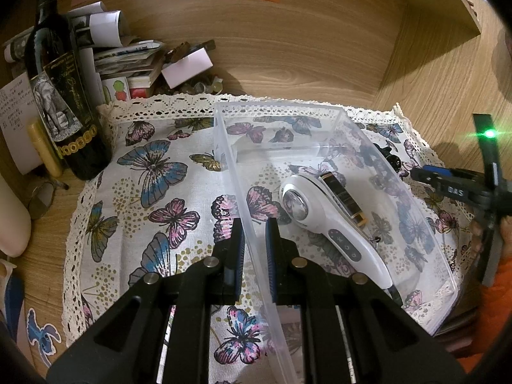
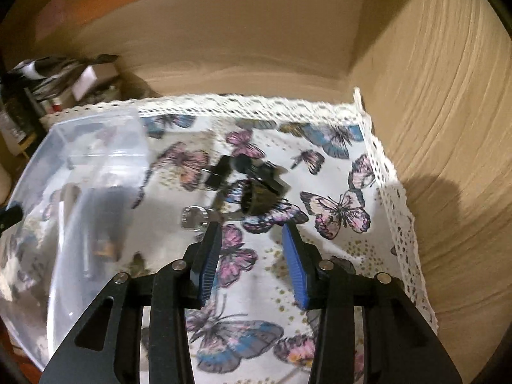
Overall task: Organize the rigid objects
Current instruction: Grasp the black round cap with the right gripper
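Dim warm light; right wrist view motion-blurred; fisheye-warped edges.

the left gripper point(image 1: 255, 240) points steeply downward, its two blue-padded fingers point(image 1: 239, 249) clamped on a thin clear wall that runs up between them. the right gripper point(image 2: 252, 249) also tilts steeply down, jaws parted with nothing between the pads, fingers point(image 2: 296, 265) splayed slightly outward. from the left wrist view, the right gripper point(image 1: 454, 180) shows at the far right, held by a hand point(image 1: 504, 233) in an orange sleeve.
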### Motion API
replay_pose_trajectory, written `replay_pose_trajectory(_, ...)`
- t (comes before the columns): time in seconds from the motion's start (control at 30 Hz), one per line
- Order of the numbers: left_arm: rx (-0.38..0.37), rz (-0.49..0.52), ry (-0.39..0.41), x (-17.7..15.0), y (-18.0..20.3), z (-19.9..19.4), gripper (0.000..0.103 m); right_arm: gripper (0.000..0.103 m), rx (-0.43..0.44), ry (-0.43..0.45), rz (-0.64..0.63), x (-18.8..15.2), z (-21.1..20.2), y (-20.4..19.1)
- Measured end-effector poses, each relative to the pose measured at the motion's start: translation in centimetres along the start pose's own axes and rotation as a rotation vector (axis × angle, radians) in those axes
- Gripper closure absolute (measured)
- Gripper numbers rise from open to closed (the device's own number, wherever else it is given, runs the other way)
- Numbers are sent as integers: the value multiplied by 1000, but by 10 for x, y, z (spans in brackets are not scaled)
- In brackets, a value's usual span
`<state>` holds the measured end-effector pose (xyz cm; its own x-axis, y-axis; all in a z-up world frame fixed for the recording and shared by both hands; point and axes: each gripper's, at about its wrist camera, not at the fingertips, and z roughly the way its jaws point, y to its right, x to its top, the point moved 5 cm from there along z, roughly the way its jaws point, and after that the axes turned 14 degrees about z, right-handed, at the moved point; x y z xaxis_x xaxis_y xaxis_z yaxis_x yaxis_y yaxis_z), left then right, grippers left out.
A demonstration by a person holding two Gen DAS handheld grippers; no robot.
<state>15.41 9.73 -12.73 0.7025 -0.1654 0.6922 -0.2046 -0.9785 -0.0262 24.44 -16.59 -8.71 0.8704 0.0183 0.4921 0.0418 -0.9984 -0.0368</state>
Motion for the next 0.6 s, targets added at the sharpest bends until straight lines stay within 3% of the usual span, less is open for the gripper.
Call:
replay_pose_trajectory(0.43,0,1,-1,0,0,1,91,67,-4,-82,15,18,57,-1)
replay_pose_trajectory(0.6,1,3,-1,-1,-1,2,91,69,-8,-60,6,18,58,-3)
